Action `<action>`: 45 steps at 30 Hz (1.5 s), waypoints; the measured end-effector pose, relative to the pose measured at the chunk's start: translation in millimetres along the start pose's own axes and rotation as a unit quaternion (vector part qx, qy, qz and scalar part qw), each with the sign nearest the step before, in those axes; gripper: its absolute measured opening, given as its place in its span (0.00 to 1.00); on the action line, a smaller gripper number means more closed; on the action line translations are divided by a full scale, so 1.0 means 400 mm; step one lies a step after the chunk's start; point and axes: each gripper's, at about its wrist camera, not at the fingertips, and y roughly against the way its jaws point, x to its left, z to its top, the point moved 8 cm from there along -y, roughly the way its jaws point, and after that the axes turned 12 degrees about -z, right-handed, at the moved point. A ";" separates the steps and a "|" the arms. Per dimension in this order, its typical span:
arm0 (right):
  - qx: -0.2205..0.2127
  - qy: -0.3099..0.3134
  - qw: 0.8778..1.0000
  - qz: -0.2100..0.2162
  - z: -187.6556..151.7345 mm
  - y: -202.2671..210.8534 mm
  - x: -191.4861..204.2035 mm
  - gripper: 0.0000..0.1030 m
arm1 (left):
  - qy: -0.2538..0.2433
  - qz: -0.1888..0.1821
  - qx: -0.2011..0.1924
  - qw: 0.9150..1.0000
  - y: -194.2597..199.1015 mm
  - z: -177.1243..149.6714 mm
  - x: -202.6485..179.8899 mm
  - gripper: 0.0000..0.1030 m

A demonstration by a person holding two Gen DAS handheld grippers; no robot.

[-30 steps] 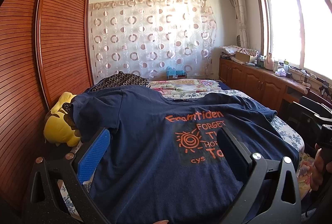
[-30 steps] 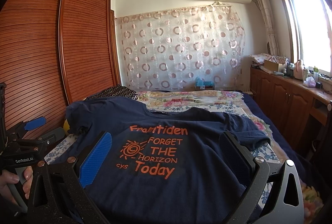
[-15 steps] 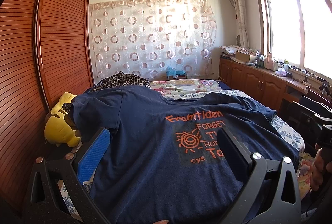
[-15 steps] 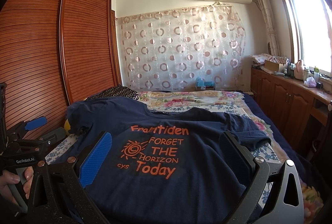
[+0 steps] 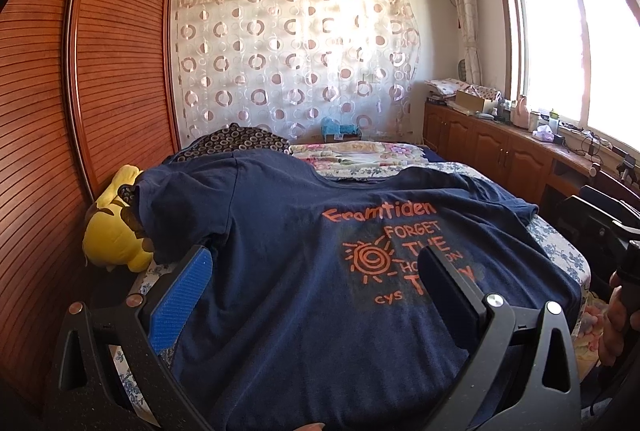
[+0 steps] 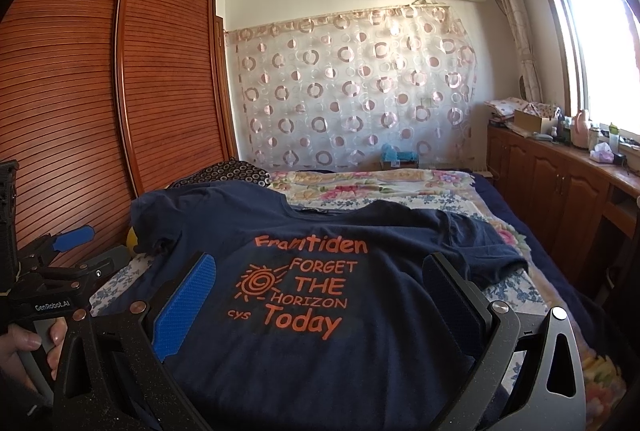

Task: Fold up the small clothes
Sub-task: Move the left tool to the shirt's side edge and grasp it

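Observation:
A navy T-shirt [image 5: 280, 251] with orange print lies spread flat, front up, on the bed, hem toward me, collar far; it also shows in the right wrist view [image 6: 360, 351]. My left gripper [image 5: 316, 263] is open and empty, held above the shirt's lower left part. My right gripper [image 6: 320, 271] is open and empty, held above the print. The left gripper's body also shows at the left edge of the right wrist view [image 6: 52, 271].
A yellow plush toy [image 5: 112, 227] lies between the bed and the wooden wardrobe [image 5: 80, 91] on the left. A floral quilt [image 6: 380, 187] and a dark patterned pillow [image 6: 224, 171] lie beyond the shirt. Wooden cabinets [image 6: 560, 191] run along the right under the window.

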 end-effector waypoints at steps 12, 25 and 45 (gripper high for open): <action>0.025 0.021 0.999 0.020 -0.025 -0.123 0.017 1.00 | 0.018 0.026 0.048 0.998 -0.079 -0.074 0.132 1.00; 0.110 0.064 0.987 0.101 -0.051 -0.274 0.101 1.00 | 0.054 0.040 0.082 0.994 -0.143 -0.084 0.342 1.00; 0.121 0.095 0.983 0.099 -0.065 -0.318 0.160 1.00 | 0.093 0.048 0.093 0.990 -0.251 0.020 0.589 0.42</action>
